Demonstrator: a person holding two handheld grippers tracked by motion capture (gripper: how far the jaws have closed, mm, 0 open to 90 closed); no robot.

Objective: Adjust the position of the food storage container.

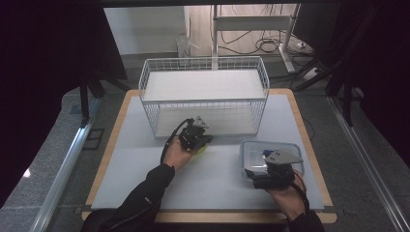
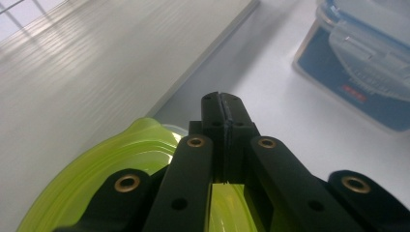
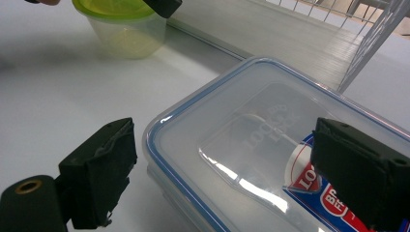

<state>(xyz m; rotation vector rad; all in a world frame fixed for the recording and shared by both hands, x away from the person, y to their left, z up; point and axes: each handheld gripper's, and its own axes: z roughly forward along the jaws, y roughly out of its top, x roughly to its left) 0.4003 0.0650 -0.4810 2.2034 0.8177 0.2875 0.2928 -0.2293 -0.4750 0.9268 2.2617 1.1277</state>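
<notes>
A small clear tub with a yellow-green lid [image 1: 199, 149] [image 3: 125, 29] stands on the white mat just in front of the wire basket [image 1: 203, 87]. My left gripper [image 1: 205, 139] [image 2: 222, 108] lies low over that lid [image 2: 96, 164], its jaws pressed together with nothing visible between the tips. To the right sits a clear box with a blue-rimmed lid [image 1: 270, 150] [image 3: 251, 145] [image 2: 362, 72]. My right gripper [image 1: 265, 165] [image 3: 227, 179] is open across its near corner, one jaw beside the box's wall, the other over the lid.
The white wire basket has a pale board floor [image 2: 96, 72] [image 3: 290, 38] and an open front facing me. The white mat [image 1: 217, 188] lies on a wooden-edged table [image 1: 309, 145]. Metal rails run along both sides, with cables on the floor behind.
</notes>
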